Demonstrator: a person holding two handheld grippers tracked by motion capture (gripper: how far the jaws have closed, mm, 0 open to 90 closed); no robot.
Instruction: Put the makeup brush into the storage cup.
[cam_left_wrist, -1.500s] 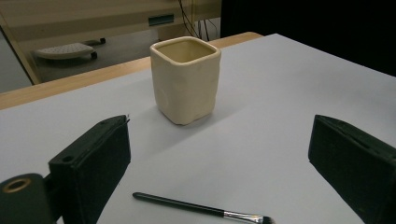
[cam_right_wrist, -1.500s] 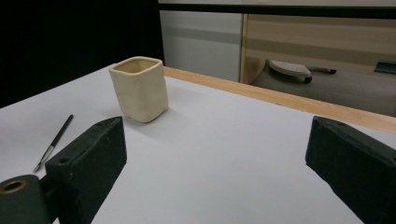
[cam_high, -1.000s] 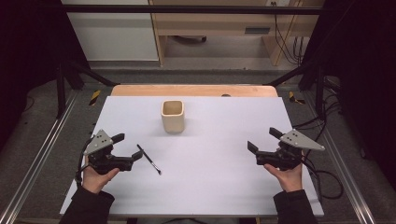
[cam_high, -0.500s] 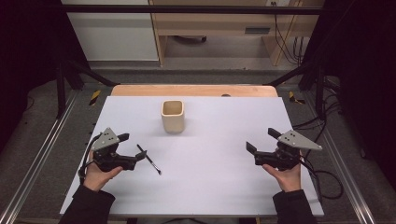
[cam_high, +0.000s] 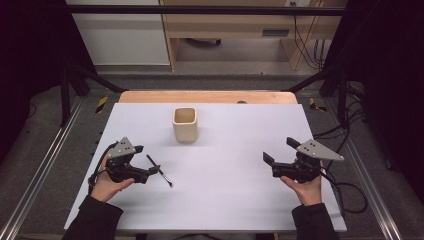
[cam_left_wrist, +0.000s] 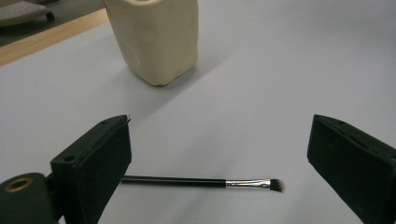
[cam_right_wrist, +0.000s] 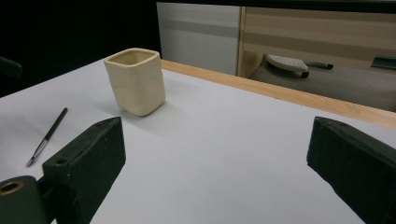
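A thin black makeup brush (cam_high: 160, 171) lies flat on the white table (cam_high: 235, 200), left of centre, with its bristles toward the near side. My left gripper (cam_high: 148, 160) is open right at the brush. In the left gripper view the brush (cam_left_wrist: 205, 183) lies crosswise low between the spread jaws of that gripper (cam_left_wrist: 219, 144), bristle tip to the right, untouched. A cream square cup (cam_high: 185, 124) stands upright at the middle back, also ahead as the cup (cam_left_wrist: 159, 37). My right gripper (cam_high: 279, 150) hovers open and holds nothing at the right; its view shows the cup (cam_right_wrist: 136, 81) and the brush (cam_right_wrist: 46, 137) far left.
A wooden strip (cam_high: 207, 96) runs along the table's far edge. Metal frame rails (cam_high: 47, 165) flank both sides, and cables (cam_high: 350, 192) trail off at the right. Bare white surface stretches between the two grippers.
My left gripper has moved right and slightly nearer, closing in on the brush so its jaws now straddle it. The right gripper has barely shifted.
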